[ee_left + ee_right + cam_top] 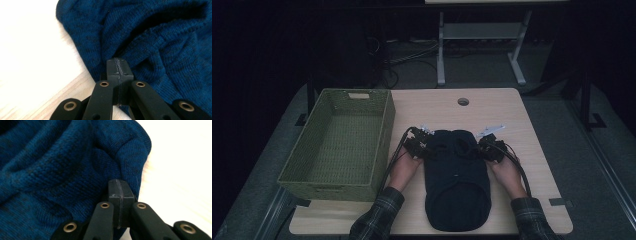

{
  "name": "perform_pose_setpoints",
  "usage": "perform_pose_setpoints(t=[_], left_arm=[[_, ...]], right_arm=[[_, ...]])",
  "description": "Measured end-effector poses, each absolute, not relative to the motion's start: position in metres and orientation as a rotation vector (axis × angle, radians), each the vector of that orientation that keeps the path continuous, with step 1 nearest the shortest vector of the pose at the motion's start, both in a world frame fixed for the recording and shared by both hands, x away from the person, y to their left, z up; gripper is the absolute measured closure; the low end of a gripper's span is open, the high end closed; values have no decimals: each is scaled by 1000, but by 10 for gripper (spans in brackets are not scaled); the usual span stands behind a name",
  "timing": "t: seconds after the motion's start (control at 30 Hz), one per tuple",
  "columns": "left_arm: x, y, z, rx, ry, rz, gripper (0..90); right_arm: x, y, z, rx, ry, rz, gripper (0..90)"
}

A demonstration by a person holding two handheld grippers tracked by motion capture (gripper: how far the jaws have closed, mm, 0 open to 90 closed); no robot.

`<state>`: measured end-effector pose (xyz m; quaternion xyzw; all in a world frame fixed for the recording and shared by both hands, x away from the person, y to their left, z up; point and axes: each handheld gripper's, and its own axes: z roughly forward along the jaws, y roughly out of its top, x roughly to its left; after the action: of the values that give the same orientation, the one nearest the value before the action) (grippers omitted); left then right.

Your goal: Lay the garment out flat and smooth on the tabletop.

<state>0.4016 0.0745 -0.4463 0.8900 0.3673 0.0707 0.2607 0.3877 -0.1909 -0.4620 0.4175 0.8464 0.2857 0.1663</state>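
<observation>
item: dark blue knit sweater (457, 180), folded lengthwise mid-table beside the green woven basket (337, 145), my left gripper (119, 68) and right gripper (120, 188) each clenched on an edge fold; risk: thin pinch slipping, fold sagging open if i pull unevenly.

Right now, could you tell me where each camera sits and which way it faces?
High view: above the person's side, looking forward and down on the table, basket and dark blue knit; both forearms, hands and grippers come in from the bottom.
Left gripper view: rides the left gripper, looking along its shut jaws at the knit's edge.
Right gripper view: rides the right gripper, looking along its shut jaws at the knit's other edge.
Shared: the knit on pale tabletop, in all three views.
</observation>
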Motion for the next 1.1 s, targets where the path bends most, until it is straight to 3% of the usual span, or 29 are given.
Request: perform_pose_setpoints(t=[0.4, 0.6, 0.7, 0.87, 0.97, 1.1], left_arm=[[397, 82, -447, 2447, 1006, 193, 900], [401, 88, -446, 2388, 1034, 106, 900], [404, 91, -441, 2358, 1044, 114, 899], [409, 94, -425, 2317, 1031, 138, 811], [413, 93, -418, 2290, 1001, 153, 718], [419, 91, -414, 2300, 957, 186, 602]], right_arm=[[378, -206, -462, 1232, 2375, 783, 900], [376, -211, -459, 1234, 2394, 864, 900], [377, -217, -449, 1235, 2371, 912, 850], [383, -220, -437, 1218, 2356, 948, 767], [389, -220, -432, 1221, 2368, 967, 668], [394, -220, -429, 1210, 2363, 1001, 614]])
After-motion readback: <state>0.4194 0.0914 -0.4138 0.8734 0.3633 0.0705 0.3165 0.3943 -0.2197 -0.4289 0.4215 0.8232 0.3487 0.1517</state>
